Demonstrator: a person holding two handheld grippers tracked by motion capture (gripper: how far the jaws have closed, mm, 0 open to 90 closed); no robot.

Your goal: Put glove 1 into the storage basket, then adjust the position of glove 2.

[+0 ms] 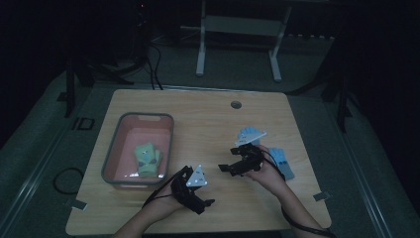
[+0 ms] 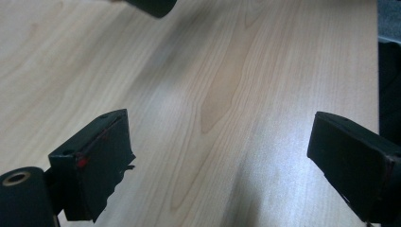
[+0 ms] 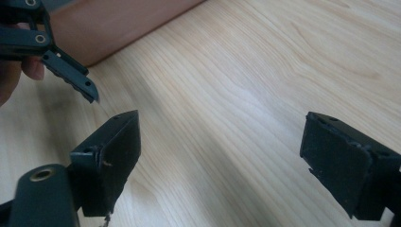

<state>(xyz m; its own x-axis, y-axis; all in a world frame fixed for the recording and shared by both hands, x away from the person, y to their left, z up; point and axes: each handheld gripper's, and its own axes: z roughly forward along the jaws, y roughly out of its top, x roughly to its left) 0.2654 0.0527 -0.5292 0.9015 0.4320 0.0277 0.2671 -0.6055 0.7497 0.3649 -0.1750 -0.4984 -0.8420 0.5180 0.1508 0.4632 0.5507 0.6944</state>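
A pale blue glove [image 1: 284, 161] lies flat on the tabletop [image 1: 208, 124] just behind the right gripper [image 1: 229, 167], on the far side of the hand that holds it; its cuff points toward the near edge and a second pale blue piece [image 1: 250, 134], apparently its mate, sits just beyond the same gripper. Neither is between any fingers. The right gripper's fingers [image 3: 111, 156] stand wide apart over bare wood, holding nothing, and the left gripper [image 1: 208, 202] has its fingers [image 2: 97, 158] spread just as wide, also empty, with the two grippers pointing toward each other across a short gap. Well off to the far side of the left gripper stands a grey-rimmed bin [image 1: 115, 148] with a pinkish inside, and in it lies a light green glove [image 1: 147, 159] with small dark marks on its back. No writing can be read on the gloves or the bin. The tabletop is light wood with a clear lengthwise grain and a round cable hole [image 1: 236, 104] near its far edge. The room is dim, with grey floor, cables [image 1: 153, 69] trailing across it and a white table frame [image 1: 237, 39] beyond.
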